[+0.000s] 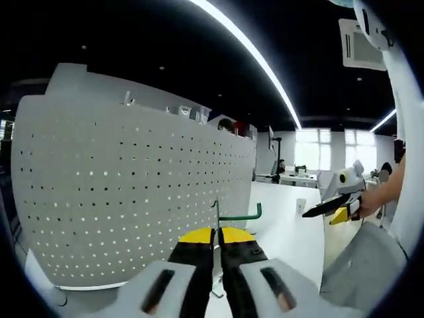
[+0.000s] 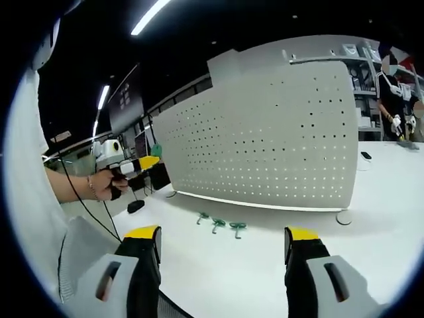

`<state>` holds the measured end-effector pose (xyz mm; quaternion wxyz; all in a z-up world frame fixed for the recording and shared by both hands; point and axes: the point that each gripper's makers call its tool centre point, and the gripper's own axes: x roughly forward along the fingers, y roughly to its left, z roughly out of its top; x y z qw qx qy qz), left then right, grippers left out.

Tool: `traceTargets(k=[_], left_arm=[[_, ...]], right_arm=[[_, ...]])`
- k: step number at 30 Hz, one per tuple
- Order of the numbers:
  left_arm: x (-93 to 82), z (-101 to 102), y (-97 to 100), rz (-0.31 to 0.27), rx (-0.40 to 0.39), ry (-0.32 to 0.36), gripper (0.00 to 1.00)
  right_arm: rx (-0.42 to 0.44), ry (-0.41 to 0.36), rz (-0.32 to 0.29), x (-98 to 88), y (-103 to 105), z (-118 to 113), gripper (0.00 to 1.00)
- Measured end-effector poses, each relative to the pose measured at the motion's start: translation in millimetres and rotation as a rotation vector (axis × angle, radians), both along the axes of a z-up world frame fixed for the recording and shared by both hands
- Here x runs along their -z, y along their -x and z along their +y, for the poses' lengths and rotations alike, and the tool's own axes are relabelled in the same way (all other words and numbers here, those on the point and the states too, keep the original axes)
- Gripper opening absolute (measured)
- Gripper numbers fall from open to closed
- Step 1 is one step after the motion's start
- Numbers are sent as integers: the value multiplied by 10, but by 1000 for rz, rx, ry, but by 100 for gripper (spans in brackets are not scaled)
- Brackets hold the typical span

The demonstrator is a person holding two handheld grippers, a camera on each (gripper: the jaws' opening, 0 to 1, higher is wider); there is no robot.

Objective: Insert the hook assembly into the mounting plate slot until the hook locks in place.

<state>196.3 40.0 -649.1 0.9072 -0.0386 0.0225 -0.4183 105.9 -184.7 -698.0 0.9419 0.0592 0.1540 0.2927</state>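
The left tongs grip a green hook near the pegboard, while the right tongs gape wide above three hooks on the tabletop.

Black gripper jaws (yellow-tipped), white shirt

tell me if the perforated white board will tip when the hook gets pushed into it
The perforated board stands upright on the table on small round feet, so a firm push could likely rock or slide it. The green hook in the left claw looks thin, probably stiff wire needing little force.
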Motion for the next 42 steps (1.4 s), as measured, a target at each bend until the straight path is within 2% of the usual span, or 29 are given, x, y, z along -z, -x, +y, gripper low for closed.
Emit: traceTargets(k=[3,6,17,27,29,31,42], left_arm=[[-10,-10,7,1,-1,0,2],[-10,-12,13,0,-1,-7,2],[2,-25,17,4,-9,-5,2],[60,-92,39,15,-2,-13,2],[78,-133,51,19,2,-16,2],[106,-158,53,22,3,-24,2],[121,-232,40,25,-2,-32,2]], right_arm=[[-1,-75,-115,-246,-12,35,69],[-20,-114,-196,-418,21,69,67],[-57,-113,-195,-445,-40,191,66],[-107,-146,-197,-466,-176,505,61],[-115,-147,-193,-464,-205,570,61],[-130,-107,-182,-425,-244,654,59],[-157,-125,-176,-468,-347,885,54]])
